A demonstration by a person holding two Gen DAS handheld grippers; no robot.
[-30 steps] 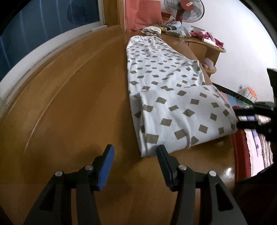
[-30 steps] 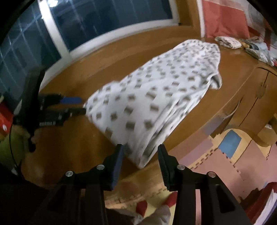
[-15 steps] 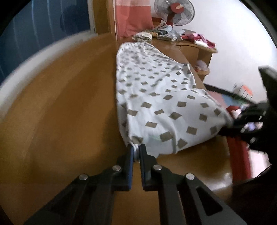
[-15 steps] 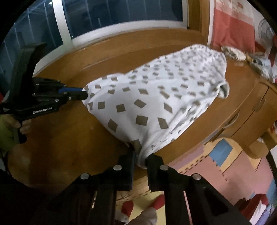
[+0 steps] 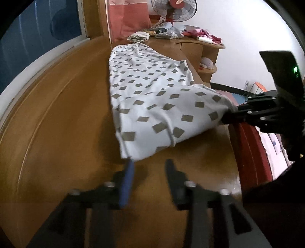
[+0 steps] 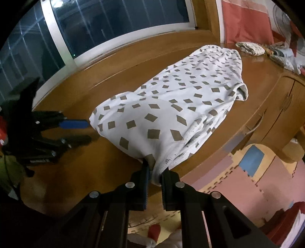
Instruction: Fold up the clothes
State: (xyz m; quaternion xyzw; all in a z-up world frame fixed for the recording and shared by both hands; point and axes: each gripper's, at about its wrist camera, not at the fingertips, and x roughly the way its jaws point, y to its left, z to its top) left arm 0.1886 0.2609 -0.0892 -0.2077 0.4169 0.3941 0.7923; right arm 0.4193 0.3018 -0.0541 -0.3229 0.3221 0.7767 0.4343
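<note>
Clothing first: a white garment (image 5: pixel 152 99) printed with grey-brown diamonds lies folded lengthwise on the wooden tabletop (image 5: pixel 63 133), its near end bunched toward the two tools. The left gripper (image 5: pixel 148 162) hangs just short of that near corner with its jaws opening; the blue pad (image 5: pixel 126 183) of one finger sits right at the cloth's edge, but nothing is pressed between the pads, so the corner is let go. From the other side the same tool shows with its fingers spread, the blue one just reaching the fabric's left corner and the black one lying apart on the wood.

The right gripper (image 6: pixel 154 171) is clenched on the other near corner: a wad of the white cloth with its stitched hem is squeezed between the two black fingers, close to the table's front edge. The fabric stretches taut from that pinch up across the folded bulk.

Farther out, the garment runs away across the table toward a heap of other clothes (image 5: pixel 167 31) at the far end, with a standing fan (image 5: pixel 174 9) and a red curtain (image 5: pixel 127 17) behind them. A dark window (image 6: pixel 95 24) runs along the table's far side. Below the table edge on the right are wooden cabinet doors (image 6: pixel 282 114) and a floor of coloured foam mats (image 6: pixel 247 171).
</note>
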